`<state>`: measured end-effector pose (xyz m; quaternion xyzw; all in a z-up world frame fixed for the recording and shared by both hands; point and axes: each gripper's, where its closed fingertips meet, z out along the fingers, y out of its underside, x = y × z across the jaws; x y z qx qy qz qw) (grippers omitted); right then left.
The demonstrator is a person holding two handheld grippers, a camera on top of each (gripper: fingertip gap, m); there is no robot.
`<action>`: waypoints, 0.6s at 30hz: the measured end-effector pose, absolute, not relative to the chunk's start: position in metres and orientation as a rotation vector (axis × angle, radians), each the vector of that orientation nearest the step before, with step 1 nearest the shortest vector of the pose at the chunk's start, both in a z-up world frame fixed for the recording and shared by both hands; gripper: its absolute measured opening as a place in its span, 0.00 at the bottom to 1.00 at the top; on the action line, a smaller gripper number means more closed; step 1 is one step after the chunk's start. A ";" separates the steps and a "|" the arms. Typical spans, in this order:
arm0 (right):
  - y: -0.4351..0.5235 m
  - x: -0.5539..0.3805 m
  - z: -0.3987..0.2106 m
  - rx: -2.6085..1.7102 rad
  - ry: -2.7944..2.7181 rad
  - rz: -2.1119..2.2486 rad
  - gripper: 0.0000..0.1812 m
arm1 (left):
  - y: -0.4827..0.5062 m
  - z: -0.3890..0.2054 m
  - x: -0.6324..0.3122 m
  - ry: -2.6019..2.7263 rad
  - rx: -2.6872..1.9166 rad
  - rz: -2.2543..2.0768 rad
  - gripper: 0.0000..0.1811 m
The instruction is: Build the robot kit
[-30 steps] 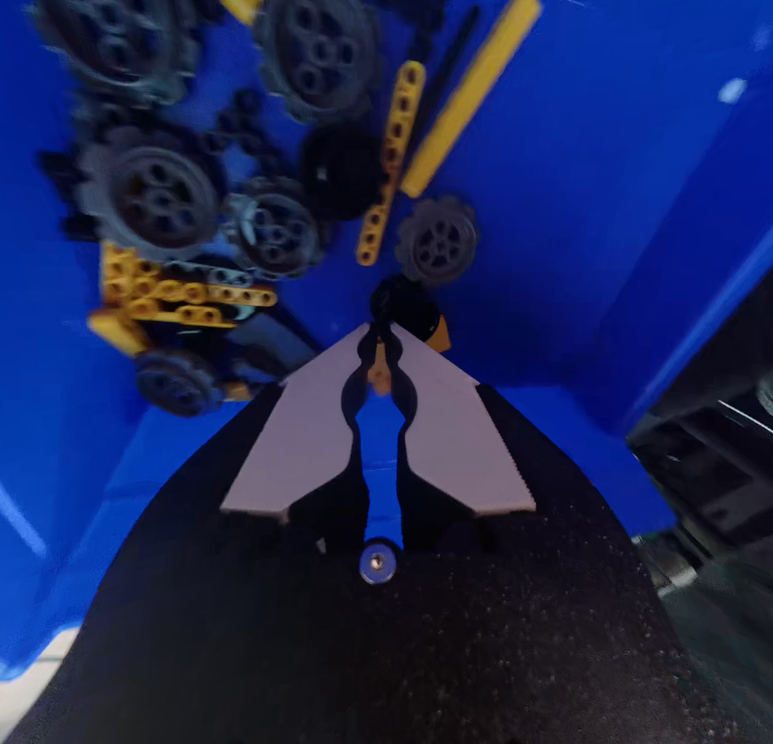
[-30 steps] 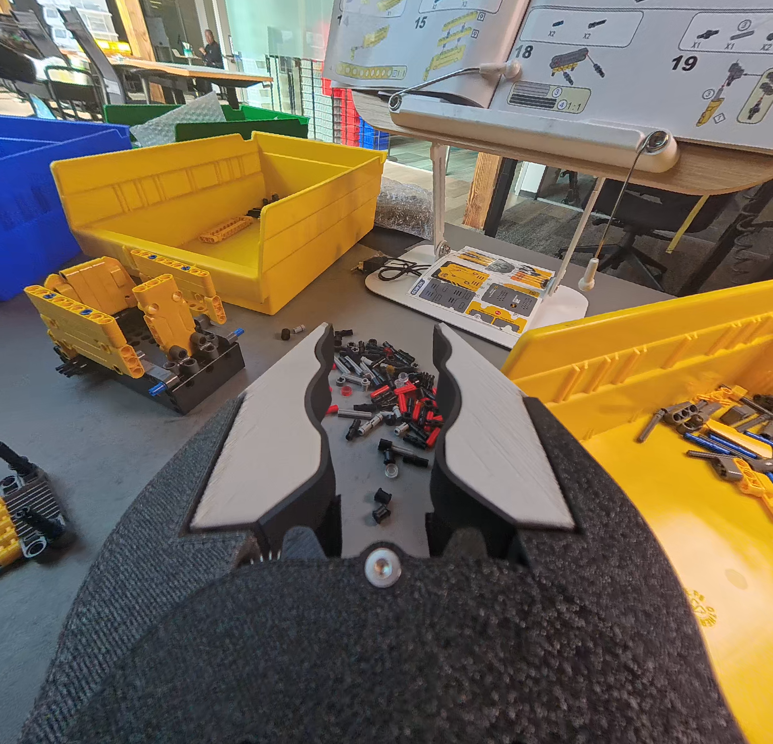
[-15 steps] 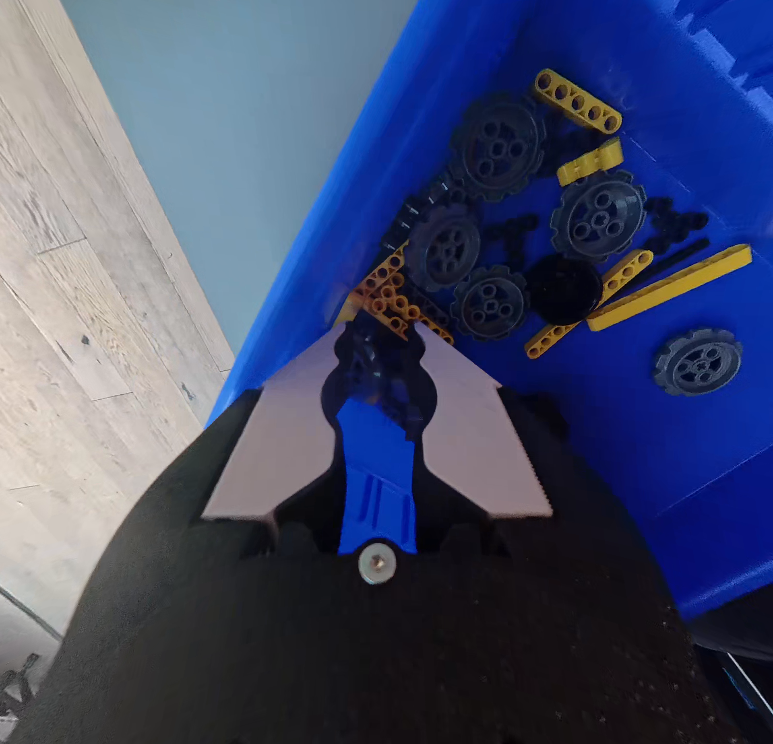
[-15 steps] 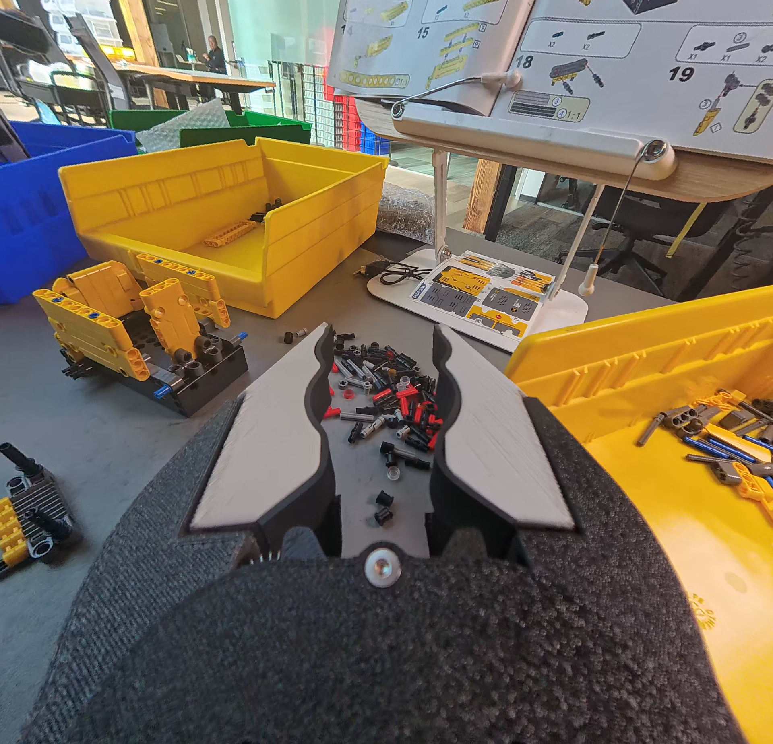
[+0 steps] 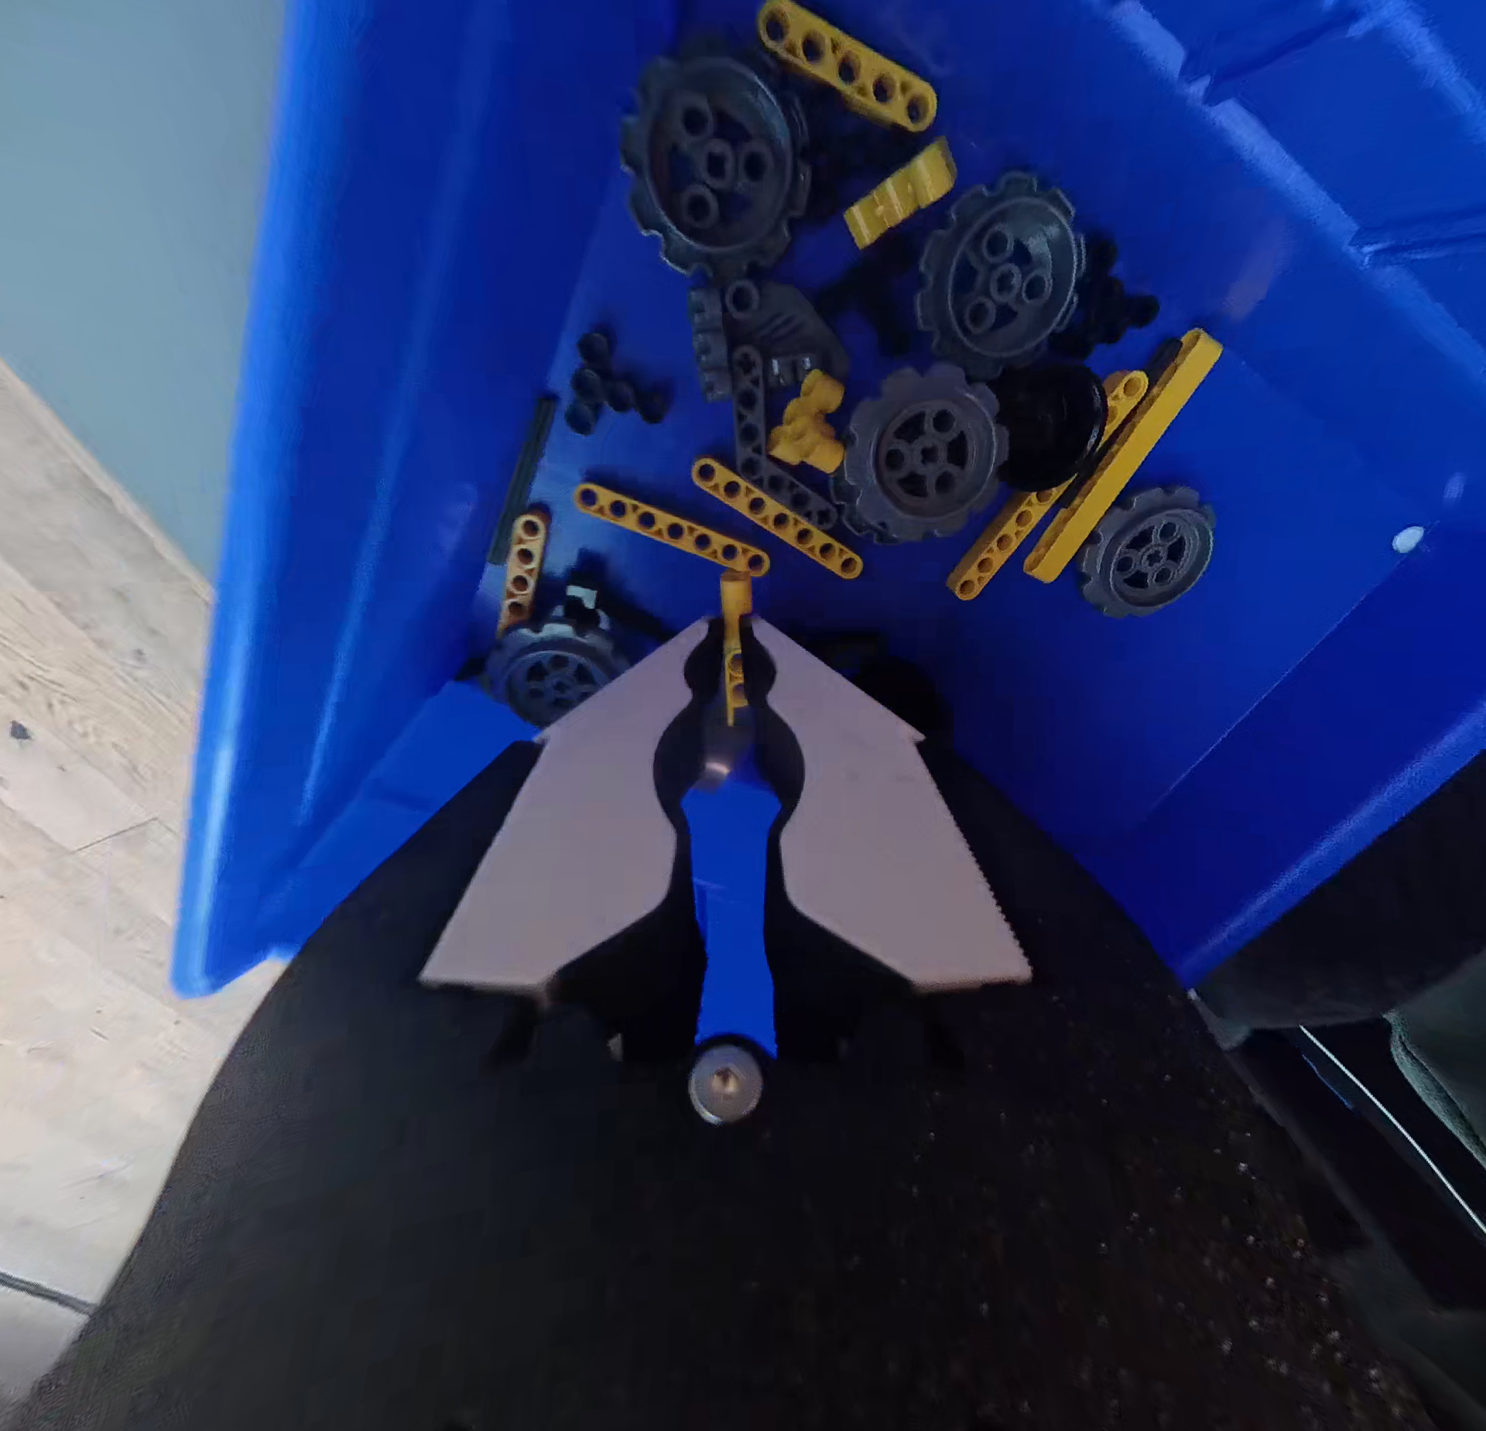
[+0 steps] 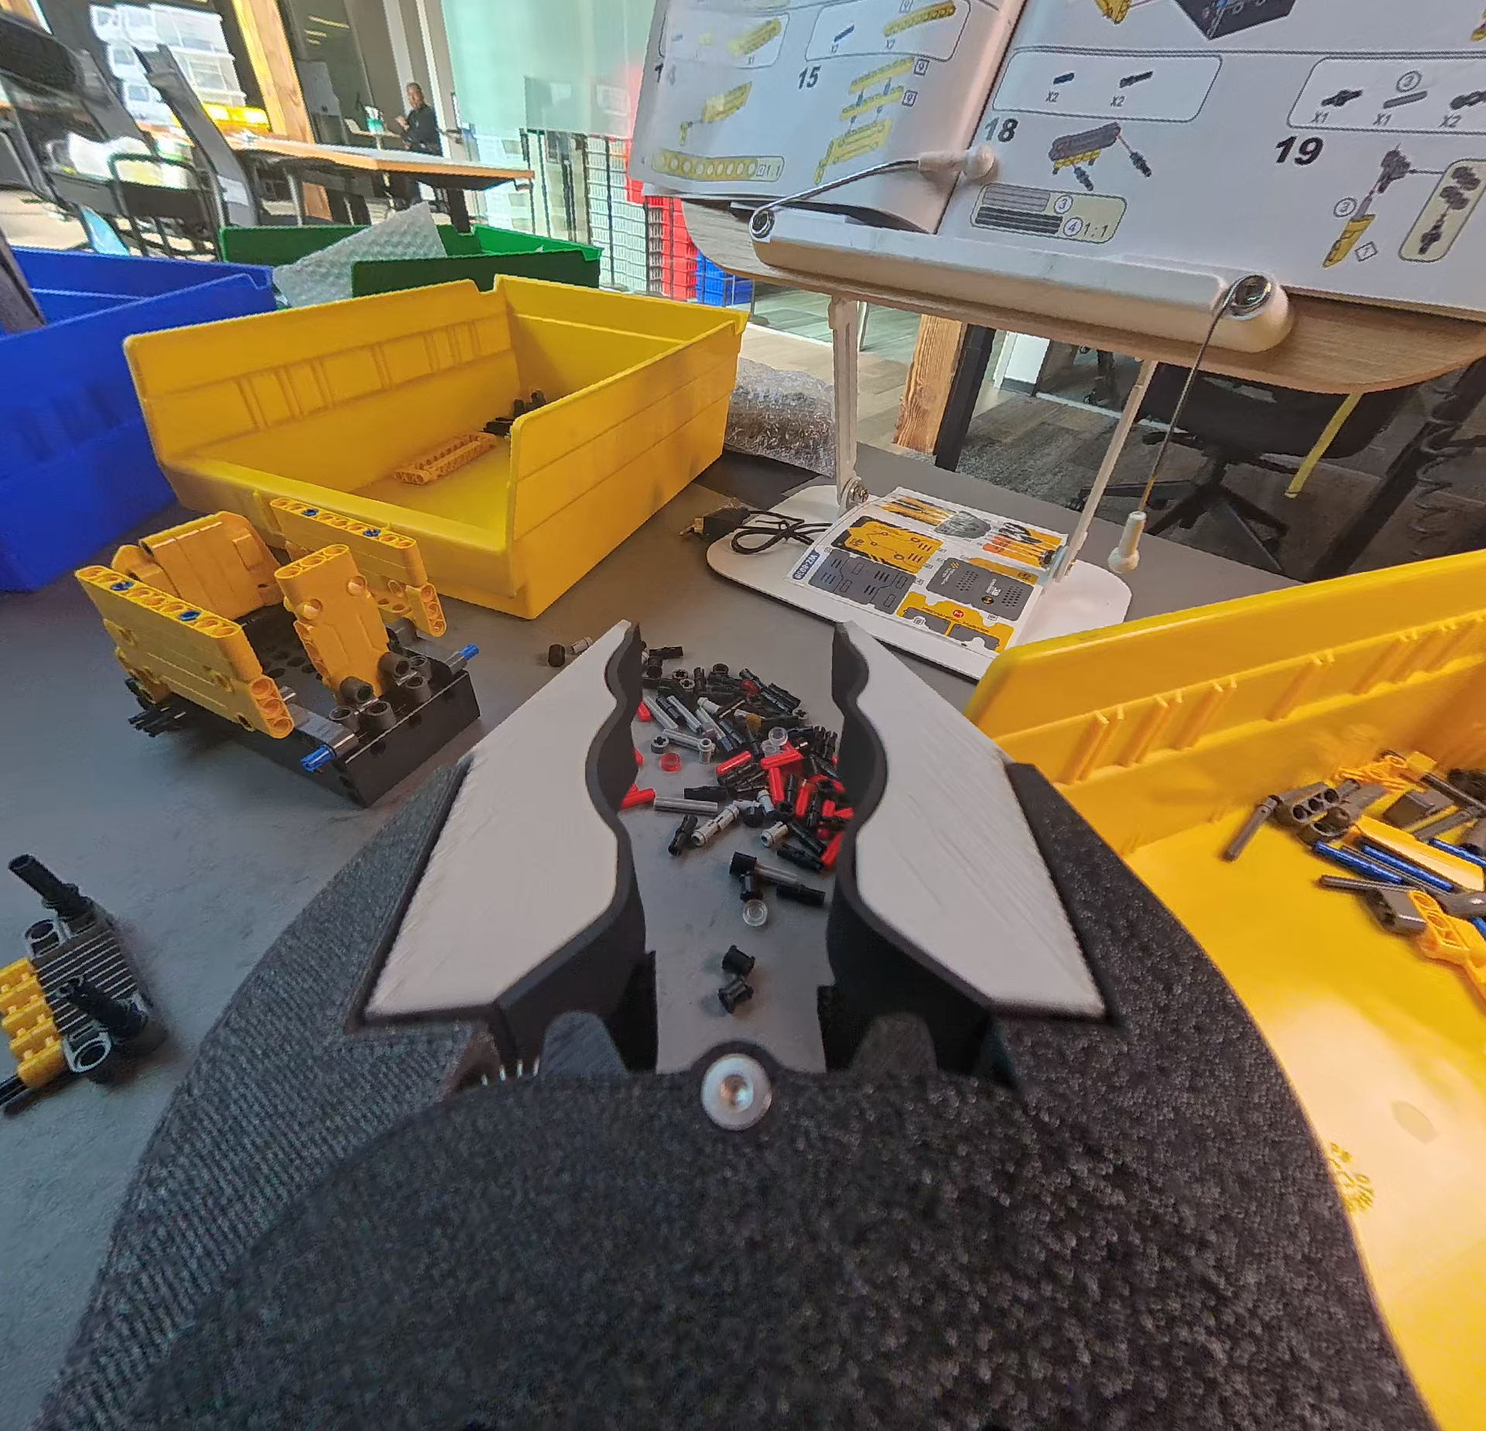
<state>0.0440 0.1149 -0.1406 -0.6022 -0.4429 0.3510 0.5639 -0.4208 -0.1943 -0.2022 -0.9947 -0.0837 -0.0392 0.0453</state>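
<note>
The left claw [image 5: 730, 628] is closed on a thin yellow beam [image 5: 733, 653] over the blue bin [image 5: 386, 347], its long axis running forward along the fingers. Held only edge-on at the tips, it could twist or slip out. The right claw [image 6: 732, 645] hangs open and empty over loose pins [image 6: 748, 757] on the surface [image 6: 201, 854].

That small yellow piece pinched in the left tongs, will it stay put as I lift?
The yellow piece looks like stiff, light plastic, so it shouldn't bend. It is thin and gripped only at the tips of the left tongs, so it may pivot or slip.
</note>
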 end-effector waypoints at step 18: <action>0.115 0.044 -0.140 -1.415 -1.043 0.821 0.26 | -0.219 -0.232 -0.424 -0.088 -3.366 -0.152 0.15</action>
